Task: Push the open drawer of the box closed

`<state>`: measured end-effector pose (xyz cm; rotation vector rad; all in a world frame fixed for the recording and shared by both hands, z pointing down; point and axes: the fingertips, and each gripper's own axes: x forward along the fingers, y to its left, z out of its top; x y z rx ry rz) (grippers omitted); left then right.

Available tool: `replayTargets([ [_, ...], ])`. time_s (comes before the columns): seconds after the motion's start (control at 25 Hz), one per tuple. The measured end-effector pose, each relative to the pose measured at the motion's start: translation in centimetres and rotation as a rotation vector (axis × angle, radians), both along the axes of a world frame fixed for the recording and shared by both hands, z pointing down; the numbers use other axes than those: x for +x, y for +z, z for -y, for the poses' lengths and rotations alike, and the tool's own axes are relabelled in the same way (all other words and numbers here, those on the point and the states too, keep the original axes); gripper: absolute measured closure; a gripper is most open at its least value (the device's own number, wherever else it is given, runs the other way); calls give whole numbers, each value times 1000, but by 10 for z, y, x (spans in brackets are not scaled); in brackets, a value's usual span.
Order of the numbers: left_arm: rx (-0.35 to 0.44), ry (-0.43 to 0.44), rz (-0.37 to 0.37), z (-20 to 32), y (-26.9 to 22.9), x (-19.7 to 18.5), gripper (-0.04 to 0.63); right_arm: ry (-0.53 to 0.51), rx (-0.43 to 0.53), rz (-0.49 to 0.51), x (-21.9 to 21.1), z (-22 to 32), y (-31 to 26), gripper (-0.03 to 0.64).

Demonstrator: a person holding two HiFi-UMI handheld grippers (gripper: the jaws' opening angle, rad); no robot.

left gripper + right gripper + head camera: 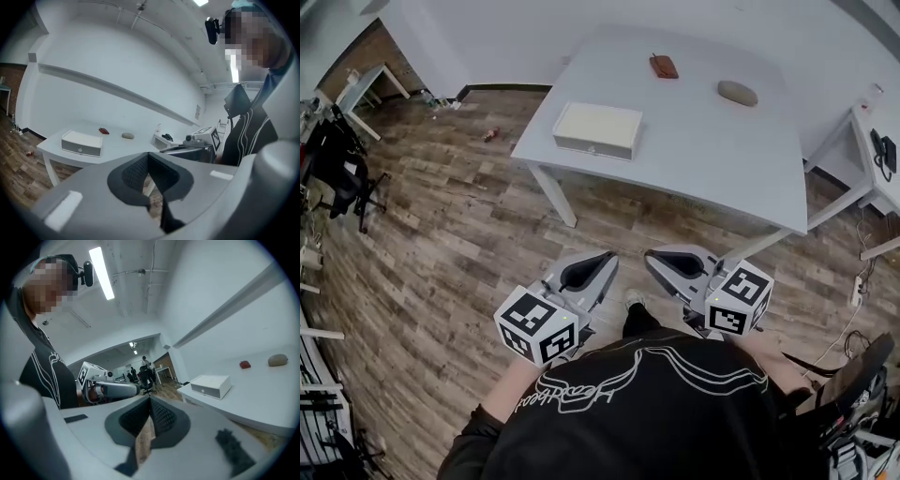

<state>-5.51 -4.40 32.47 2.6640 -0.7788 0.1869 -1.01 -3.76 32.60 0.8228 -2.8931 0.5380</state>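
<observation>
Closest to the head camera: black shirt point(647, 412) with white line print. Just ahead of it, the left hand-held gripper point(602, 258) and right hand-held gripper point(654, 258), side by side above the wood floor point(441, 234), marker cubes toward the body, jaws pointing at the tabletop. Both pinched together at the tips, nothing between the pads.

White box point(598, 124) near the front left corner of the white tabletop point(703, 159), well apart from both grippers, beyond them and roughly straight ahead of the left one. Drawer front point(589, 146) with a small central knob, turned toward the person; how far out of the box, impossible to tell from here.

Farther back on the same tabletop, a reddish-brown flat item point(664, 67) and, to its right, a grey pebble-shaped object point(738, 93), both well apart from the box. On the floor left of the table, a small red thing point(491, 134); at far left, a black office chair point(342, 173). At the right edge, a second white table point(865, 127) carrying a black device point(883, 150).
</observation>
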Motion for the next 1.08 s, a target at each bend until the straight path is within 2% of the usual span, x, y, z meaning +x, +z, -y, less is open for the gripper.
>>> replayTargets([
  [0.32,33,14,4,-36,-5,2,588,9,34,-9,-4,-28,-12,609],
  [0.72,-11,-27,-6,-34,16,-3,588,-11,1,-37,-7,-31,-1,609],
  [1.08,-37,-31,-2,-44,21,-7,588,-24,-11,-43,-14,-40,3,609],
])
